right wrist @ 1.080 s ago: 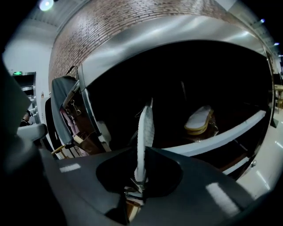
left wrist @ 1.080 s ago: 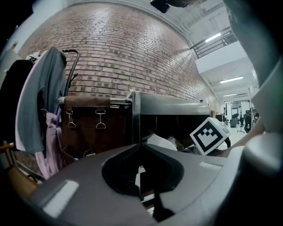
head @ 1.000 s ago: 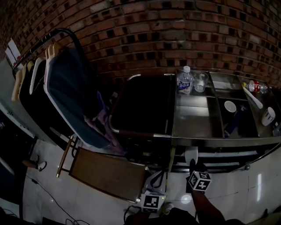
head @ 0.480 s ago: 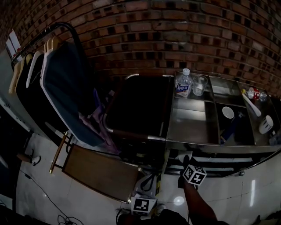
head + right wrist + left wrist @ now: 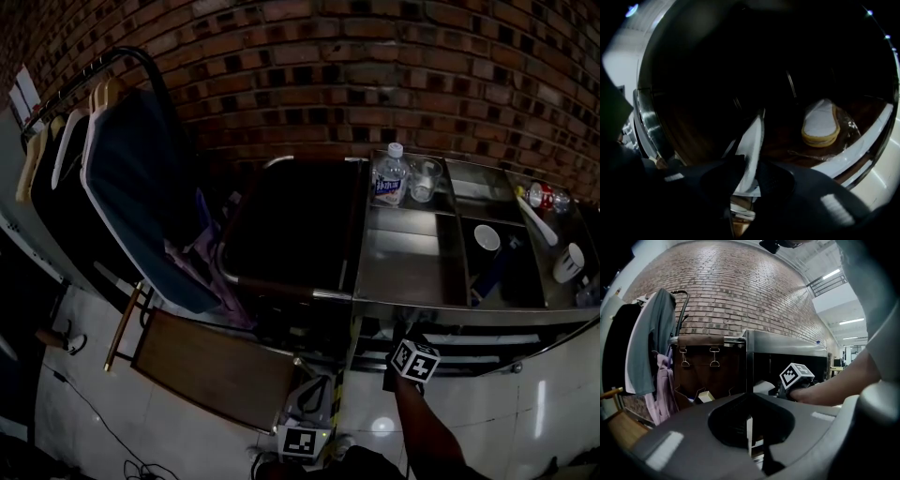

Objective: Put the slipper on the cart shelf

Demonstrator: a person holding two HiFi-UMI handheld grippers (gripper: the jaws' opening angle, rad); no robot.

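My right gripper [image 5: 747,173] reaches into the cart's dark lower shelf [image 5: 783,145]. A white slipper [image 5: 751,145] stands on edge between its pads. The jaws are opening, but both pads still touch the slipper. A second white slipper with a tan sole [image 5: 819,124] lies flat on the shelf to the right. In the head view the right gripper [image 5: 405,339] points under the steel cart top, and the slipper is hidden there. My left gripper [image 5: 749,427] is held low in front of the cart, shut with nothing in it, and it shows at the head view's bottom edge [image 5: 314,403].
The steel cart top [image 5: 412,253] carries a water bottle [image 5: 389,178], a glass and cups in trays. A clothes rack with hangers and a blue garment [image 5: 131,187] stands at the left. A brown board [image 5: 216,370] lies low beside it. A brick wall is behind.
My right gripper has pushed further under the cart top. The white slipper tip that showed above its cube earlier is now out of the head view.
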